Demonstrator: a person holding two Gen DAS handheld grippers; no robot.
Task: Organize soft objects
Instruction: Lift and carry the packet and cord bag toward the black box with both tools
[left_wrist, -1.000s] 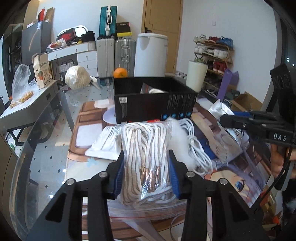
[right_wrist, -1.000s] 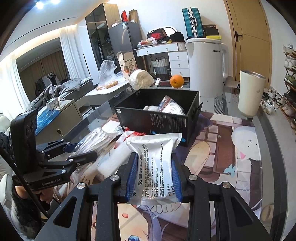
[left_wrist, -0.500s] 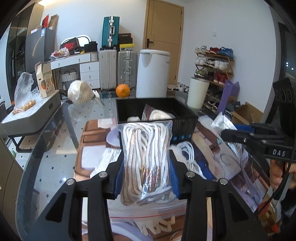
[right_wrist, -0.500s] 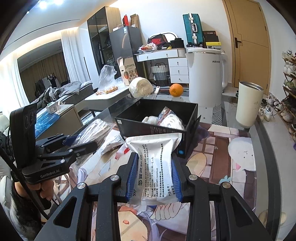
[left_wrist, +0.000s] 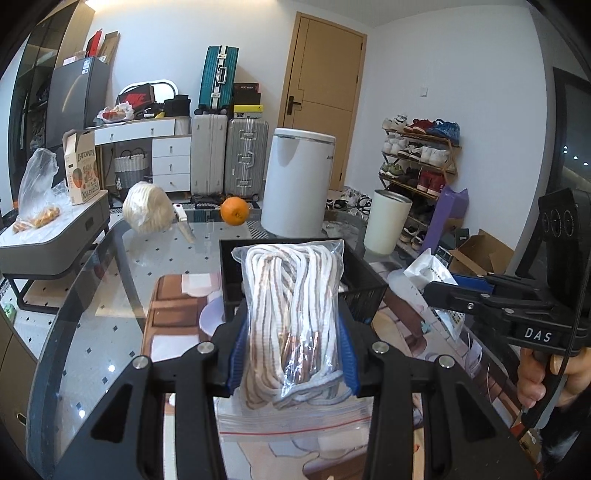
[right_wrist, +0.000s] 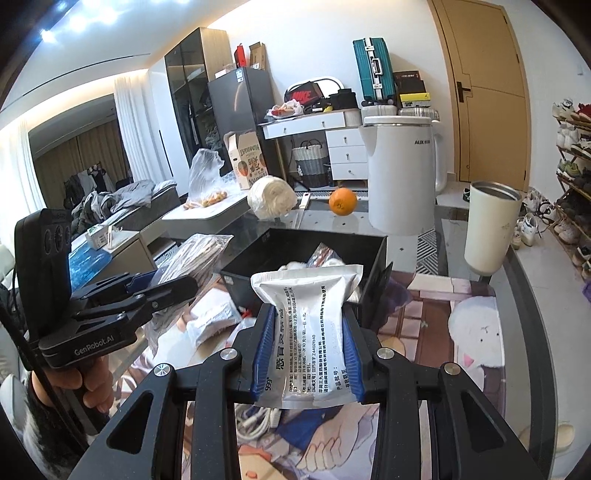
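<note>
My left gripper (left_wrist: 293, 354) clamps the bagged rope (left_wrist: 293, 314), hiding the black bin's (left_wrist: 364, 284) contents. My right gripper (right_wrist: 308, 354) grips a silver pouch (right_wrist: 308, 332); only that view shows packets (right_wrist: 325, 258) inside the bin.

Rope bag (left_wrist: 293, 325) blocks most of the black bin (left_wrist: 364, 282) straight ahead of the left hand-held gripper (left_wrist: 293, 356); bin contents unseen from there. Zip end of the bag drops behind the gripper frame, lower edge unclear. Silver pouch (right_wrist: 308, 332) hides the bin's near wall ahead of the right hand-held gripper (right_wrist: 307, 354); items inside the bin only partly seen, type unclear. Pouch print too small to read fully. White cable (right_wrist: 255, 421) under the right hand-held gripper mostly covered. Hand (left_wrist: 546, 376) on the far gripper's handle cut by the frame edge. Shoes on rack (left_wrist: 421, 155) too small to tell apart.
</note>
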